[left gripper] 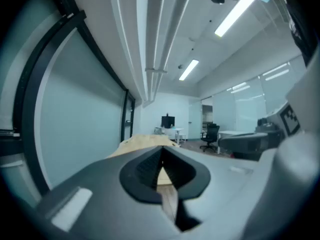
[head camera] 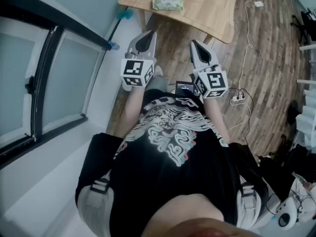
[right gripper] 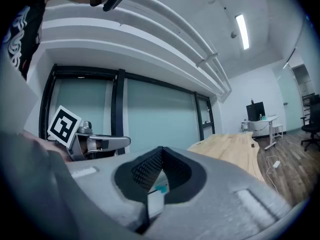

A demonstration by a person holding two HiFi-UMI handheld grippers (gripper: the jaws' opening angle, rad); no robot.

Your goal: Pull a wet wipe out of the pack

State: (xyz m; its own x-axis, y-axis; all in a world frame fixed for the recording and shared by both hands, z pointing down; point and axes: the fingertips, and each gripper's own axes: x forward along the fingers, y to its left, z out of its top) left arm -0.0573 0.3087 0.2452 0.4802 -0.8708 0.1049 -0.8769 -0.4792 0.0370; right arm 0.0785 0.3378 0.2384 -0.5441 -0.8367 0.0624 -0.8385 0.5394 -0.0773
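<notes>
Wet wipe pack [head camera: 168, 2] lies on the wooden counter [head camera: 217, 14], well apart from both grippers. The left gripper [head camera: 148, 36] and right gripper [head camera: 195, 45] are held side by side over the floor [head camera: 266, 58], each with jaws pressed together on nothing.

No readable text anywhere (print on wipe pack [head camera: 168, 2] too small to read).

A light wooden table [head camera: 212, 14] on a plank floor [head camera: 269, 58] bears a green pack [head camera: 168, 2] lying flat; a white power strip [head camera: 238, 98] lies on the floor.
</notes>
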